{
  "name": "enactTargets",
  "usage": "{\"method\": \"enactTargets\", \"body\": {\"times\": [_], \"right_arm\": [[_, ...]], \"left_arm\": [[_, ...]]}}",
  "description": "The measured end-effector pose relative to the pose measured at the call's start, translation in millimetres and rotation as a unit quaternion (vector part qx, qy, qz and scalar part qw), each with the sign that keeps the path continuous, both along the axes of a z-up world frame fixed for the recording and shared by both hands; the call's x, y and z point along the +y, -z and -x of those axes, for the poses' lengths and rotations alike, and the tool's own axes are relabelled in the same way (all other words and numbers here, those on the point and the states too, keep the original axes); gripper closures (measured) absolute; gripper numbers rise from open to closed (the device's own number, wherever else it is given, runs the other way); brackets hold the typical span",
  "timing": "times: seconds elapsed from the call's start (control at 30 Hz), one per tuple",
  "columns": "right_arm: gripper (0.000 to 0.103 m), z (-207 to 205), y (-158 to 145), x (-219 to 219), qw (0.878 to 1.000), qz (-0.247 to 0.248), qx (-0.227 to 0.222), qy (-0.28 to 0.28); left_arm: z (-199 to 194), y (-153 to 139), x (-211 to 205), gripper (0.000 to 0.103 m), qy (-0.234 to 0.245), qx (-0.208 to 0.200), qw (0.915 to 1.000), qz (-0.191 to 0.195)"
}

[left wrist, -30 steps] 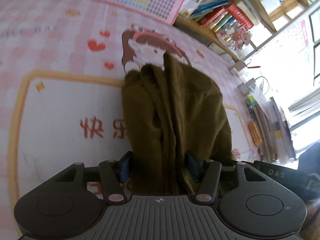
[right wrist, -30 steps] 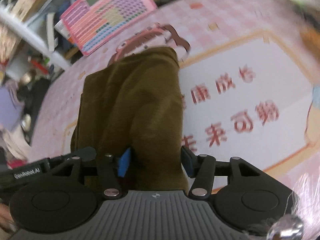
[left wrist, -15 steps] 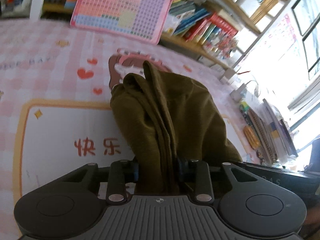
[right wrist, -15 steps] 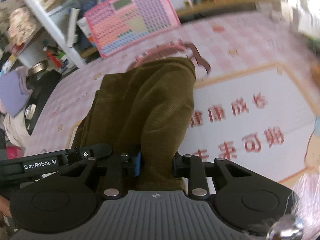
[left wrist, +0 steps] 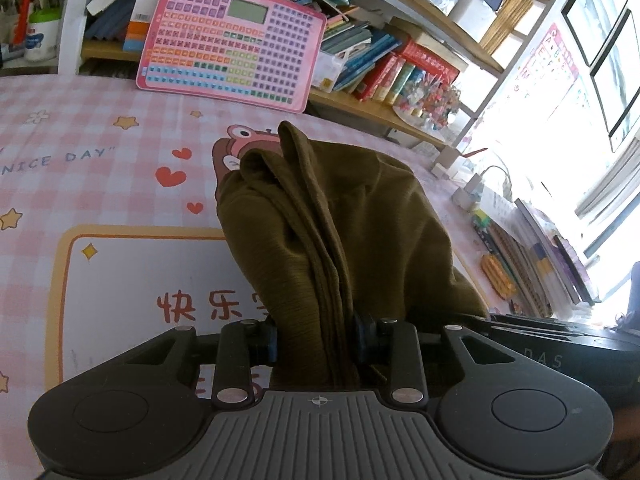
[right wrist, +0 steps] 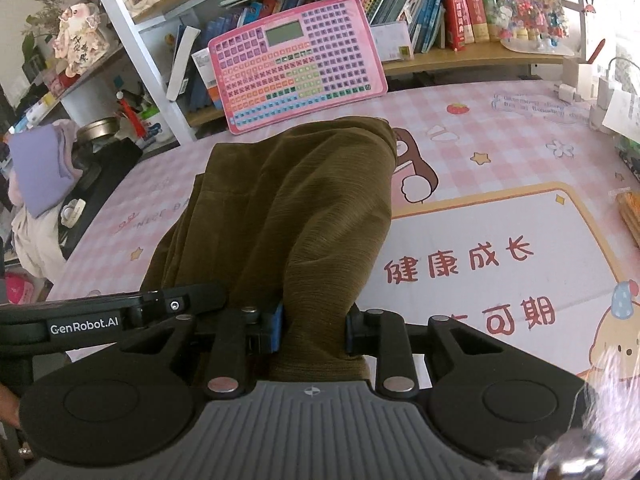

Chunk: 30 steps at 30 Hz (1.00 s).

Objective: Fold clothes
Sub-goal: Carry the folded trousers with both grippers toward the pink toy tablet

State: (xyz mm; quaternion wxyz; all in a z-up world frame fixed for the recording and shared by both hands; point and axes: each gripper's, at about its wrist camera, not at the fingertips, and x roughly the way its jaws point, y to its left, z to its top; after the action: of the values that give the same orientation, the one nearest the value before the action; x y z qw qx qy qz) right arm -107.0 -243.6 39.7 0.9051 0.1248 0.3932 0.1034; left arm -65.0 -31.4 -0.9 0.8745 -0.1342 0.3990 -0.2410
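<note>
On the pink checked surface [left wrist: 100,208] sits one olive-brown ribbed garment [left wrist: 340,216], bunched into soft vertical folds, near end lifted and far end draped down onto the cloth. Both claws are clamped on it: the left claw [left wrist: 316,344] pinches a thick stack of folded edges, the right claw [right wrist: 314,334] squeezes a rounded roll of the same fabric [right wrist: 304,208]. Jaws on both have just been closing, cloth between them. Readable stuff: "NICE DAY" on the tablecloth in the left view, big red Chinese characters "健康成长" in the right view, and "GenRobot.AI" in white on the black bar of the other tool. One pink keyboard-style learning pad [right wrist: 296,64] with a small grey screen leans against the bookshelf [right wrist: 420,12], packed with books.
</note>
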Motion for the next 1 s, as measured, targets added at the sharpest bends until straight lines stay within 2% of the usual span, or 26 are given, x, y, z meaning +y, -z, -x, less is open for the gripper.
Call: {"method": "enactTargets", "body": {"times": [0.5, 1.0], "right_arm": [[0.078, -5, -2, -31, 0.998, -0.01, -0.016, -0.054], [0.078, -1, 3, -95, 0.998, -0.031, -0.007, -0.058]], "left_arm": [[13, -12, -34, 0.072, -0.048, -0.007, 0.9984, -0.029], [22, -14, -93, 0.071, -0.05, 0.004, 0.9973, -0.053]]}}
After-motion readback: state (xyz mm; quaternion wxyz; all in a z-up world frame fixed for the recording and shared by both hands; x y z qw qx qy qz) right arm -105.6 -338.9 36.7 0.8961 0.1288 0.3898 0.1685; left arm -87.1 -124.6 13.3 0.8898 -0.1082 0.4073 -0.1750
